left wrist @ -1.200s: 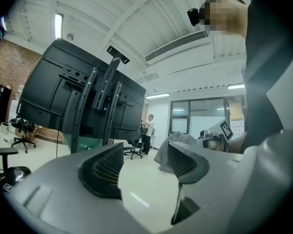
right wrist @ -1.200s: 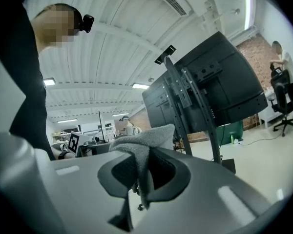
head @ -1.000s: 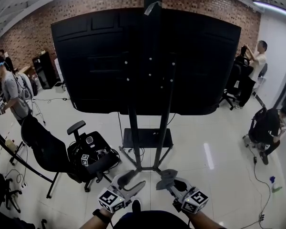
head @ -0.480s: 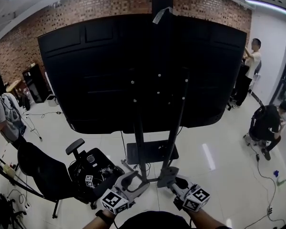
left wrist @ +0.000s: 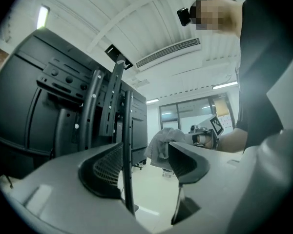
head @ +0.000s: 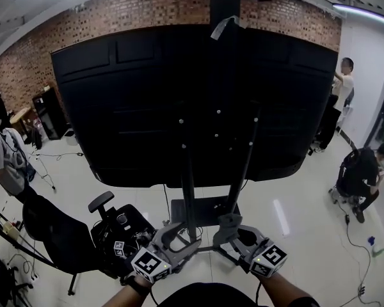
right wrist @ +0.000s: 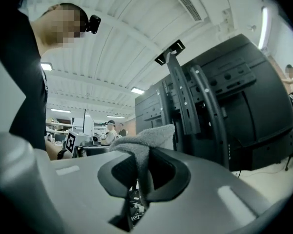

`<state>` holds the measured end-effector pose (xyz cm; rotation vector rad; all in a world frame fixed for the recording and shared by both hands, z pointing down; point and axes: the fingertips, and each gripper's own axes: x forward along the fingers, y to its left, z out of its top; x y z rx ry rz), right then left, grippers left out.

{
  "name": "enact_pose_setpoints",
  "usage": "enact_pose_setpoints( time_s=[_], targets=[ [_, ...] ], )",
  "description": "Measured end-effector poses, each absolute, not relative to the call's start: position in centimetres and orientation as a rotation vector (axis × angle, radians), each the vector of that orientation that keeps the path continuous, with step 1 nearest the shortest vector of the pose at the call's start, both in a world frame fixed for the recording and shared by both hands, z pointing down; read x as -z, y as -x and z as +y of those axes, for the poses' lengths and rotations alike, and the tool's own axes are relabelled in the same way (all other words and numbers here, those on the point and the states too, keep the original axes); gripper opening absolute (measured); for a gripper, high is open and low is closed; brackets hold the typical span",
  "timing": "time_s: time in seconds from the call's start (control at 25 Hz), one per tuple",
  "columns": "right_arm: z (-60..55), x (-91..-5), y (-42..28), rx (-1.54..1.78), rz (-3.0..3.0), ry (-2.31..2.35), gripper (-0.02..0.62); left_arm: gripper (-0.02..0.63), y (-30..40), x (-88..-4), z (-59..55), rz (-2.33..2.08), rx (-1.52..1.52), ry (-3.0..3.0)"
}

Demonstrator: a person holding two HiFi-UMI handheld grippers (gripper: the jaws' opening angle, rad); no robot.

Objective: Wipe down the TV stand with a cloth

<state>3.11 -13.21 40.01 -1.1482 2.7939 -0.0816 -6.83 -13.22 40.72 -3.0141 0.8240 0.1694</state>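
Note:
The TV stand [head: 189, 184] carries a big black screen [head: 147, 88], seen from behind, on two dark poles above a flat base [head: 201, 211]. My right gripper [head: 228, 230] is shut on a grey cloth [head: 229, 222], low in front of the right pole; the cloth [right wrist: 146, 138] bunches up out of the closed jaws [right wrist: 139, 165]. My left gripper [head: 179, 238] is open and holds nothing, near the foot of the left pole. In the left gripper view that pole [left wrist: 127, 160] rises beyond the parted fingers [left wrist: 107, 165], with the cloth [left wrist: 160, 145] further right.
An office chair [head: 57, 226] and a black case of gear [head: 125, 221] stand on the floor at my left. People are at the right wall [head: 342, 88], crouched at the right [head: 361, 171] and at the far left [head: 3, 162]. A spray bottle [head: 374, 245] lies at the right.
The view has closed in on the stand, so the screen looms larger. Both grippers have moved forward and up toward the poles, the right one still holding the cloth.

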Motion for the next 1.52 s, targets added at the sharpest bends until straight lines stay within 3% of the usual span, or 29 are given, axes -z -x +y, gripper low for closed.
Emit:
enact_pose_setpoints(
  time_s=[0.92, 1.52],
  targets=[
    [-24.9, -2.9, -3.9, -1.109, 2.678, 1.121, 0.029, 0.313, 2.5, -7.8, -20.2, 0.545, -0.257, 2.537],
    [-34.5, 13.0, -1.7, -1.550, 2.571, 1.543, 0.029, 0.325, 1.9, 3.6, -27.8, 0.638, -0.197, 2.508]
  ],
)
